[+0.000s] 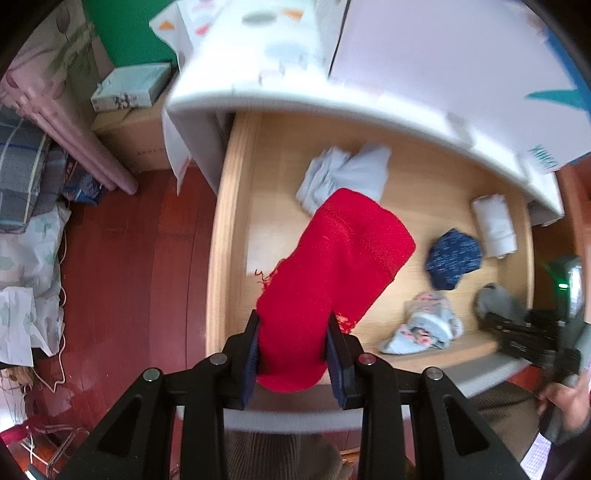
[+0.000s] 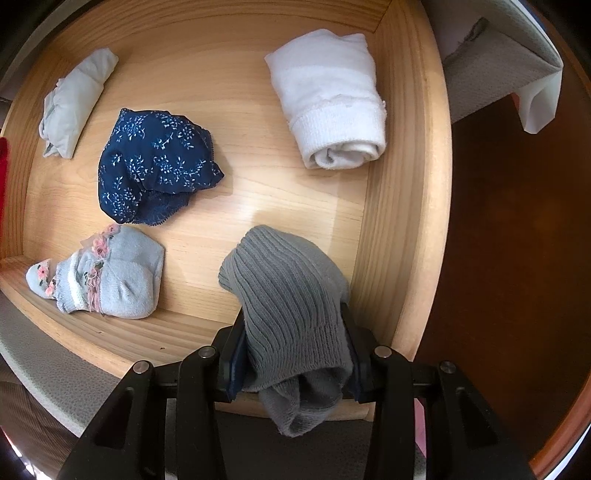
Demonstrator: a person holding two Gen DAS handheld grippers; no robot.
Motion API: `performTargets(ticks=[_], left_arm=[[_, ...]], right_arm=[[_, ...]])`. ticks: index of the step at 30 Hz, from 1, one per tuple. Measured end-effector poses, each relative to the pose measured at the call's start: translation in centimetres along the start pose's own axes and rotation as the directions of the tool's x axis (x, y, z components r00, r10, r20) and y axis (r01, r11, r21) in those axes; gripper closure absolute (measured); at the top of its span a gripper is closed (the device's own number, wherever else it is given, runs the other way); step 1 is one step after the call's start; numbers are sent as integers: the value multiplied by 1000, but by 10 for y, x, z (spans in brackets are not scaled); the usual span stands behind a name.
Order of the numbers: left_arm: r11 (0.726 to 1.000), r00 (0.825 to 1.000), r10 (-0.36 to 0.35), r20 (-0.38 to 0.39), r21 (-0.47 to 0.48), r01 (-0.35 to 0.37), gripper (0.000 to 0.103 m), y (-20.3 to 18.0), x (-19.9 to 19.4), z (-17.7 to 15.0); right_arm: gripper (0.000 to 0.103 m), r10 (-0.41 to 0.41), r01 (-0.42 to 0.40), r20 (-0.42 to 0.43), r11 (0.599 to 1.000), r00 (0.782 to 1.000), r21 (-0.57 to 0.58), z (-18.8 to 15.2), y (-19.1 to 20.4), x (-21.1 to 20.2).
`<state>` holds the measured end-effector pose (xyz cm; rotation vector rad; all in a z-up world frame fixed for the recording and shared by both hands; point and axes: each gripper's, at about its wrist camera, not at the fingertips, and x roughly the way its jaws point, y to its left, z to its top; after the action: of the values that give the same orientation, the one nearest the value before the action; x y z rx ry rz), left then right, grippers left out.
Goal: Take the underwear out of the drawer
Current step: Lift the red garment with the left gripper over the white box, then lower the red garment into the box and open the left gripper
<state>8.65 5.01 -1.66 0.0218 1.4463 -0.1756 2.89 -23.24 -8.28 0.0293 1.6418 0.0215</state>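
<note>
Over the wooden drawer (image 2: 402,192) (floor mostly bare), left hand-held gripper (image 1: 293,347) clamps red knit (image 1: 332,266), right hand-held gripper (image 2: 295,354) grey sock (image 2: 291,295).

Home bedroom, seen from above. A pale wood drawer (image 1: 236,206) stands pulled out of a white cabinet (image 1: 280,74), w/ folded & rolled clothing loose on its floor: navy floral underwear (image 2: 155,166), rolled white socks (image 2: 328,107), baby-blue socks w/ pink trim (image 2: 110,277), a pale grey bundle (image 2: 74,107). Dark red wood floorboards (image 1: 122,258). To the left, pink bedding (image 1: 48,92) hangs over an edge, plaid & floral fabrics (image 1: 26,221) heaped below it. A cardboard box (image 1: 129,88) sits by a green wall (image 1: 125,33). Domestic clutter, no work or shop fittings.
</note>
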Motion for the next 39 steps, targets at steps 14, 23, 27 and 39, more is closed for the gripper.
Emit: performTargets(ticks=[14,23,27,39], left_arm=[[997,972,-67,223,57,56,72,-5,-146,16],[994,920,-66,387,102,28,72,-29,-233,76],[994,915,-49,401,113,3,72,-48,-235,117],[989,955,-8,295,141,-35,71,-91,-136,202]], right_arm=[[64,-16,16,-17,1000,1000,16,10,14,14],[64,-16,17,-15,1000,1000,19,11,17,16],[64,-15,16,-16,1000,1000,25,11,17,18],[64,-13,13,-15,1000,1000,26,12,13,21]])
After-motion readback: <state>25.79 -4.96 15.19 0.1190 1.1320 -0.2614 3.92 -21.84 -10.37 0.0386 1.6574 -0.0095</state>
